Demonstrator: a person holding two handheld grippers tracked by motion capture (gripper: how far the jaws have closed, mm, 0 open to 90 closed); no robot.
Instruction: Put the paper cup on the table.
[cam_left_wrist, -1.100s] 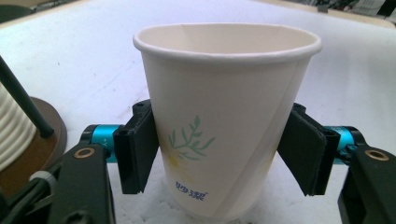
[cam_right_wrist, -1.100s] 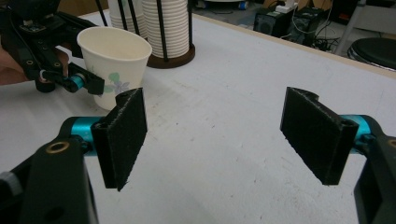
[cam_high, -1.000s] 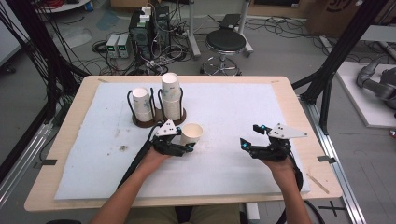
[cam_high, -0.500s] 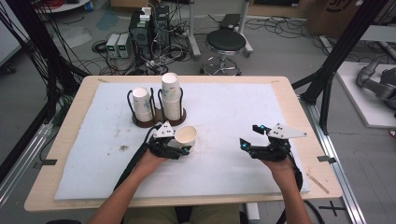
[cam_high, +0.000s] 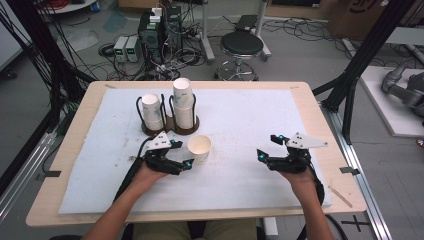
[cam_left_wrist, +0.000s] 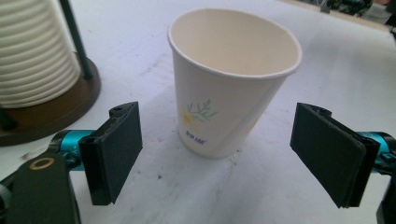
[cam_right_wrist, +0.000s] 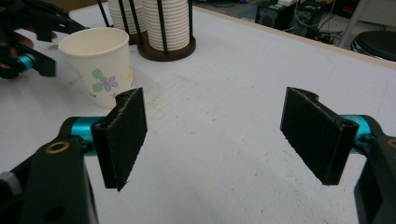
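Note:
A white paper cup with a flower print stands upright and empty on the white mat. My left gripper sits just left of it, open. In the left gripper view the cup stands a little beyond the two black pads, which touch nothing. My right gripper rests open over bare mat at the right, well apart from the cup. In the right gripper view my right gripper has nothing between its jaws, and the cup shows at the far left.
A brown wire holder with two stacks of paper cups stands just behind the single cup. The white mat covers most of the wooden table. A stool and cabled equipment are on the floor beyond the far edge.
The cup leaned at my left gripper's jaws half a second ago; now it stands upright on the mat and the left gripper is open and slightly drawn back. The right gripper has not moved.

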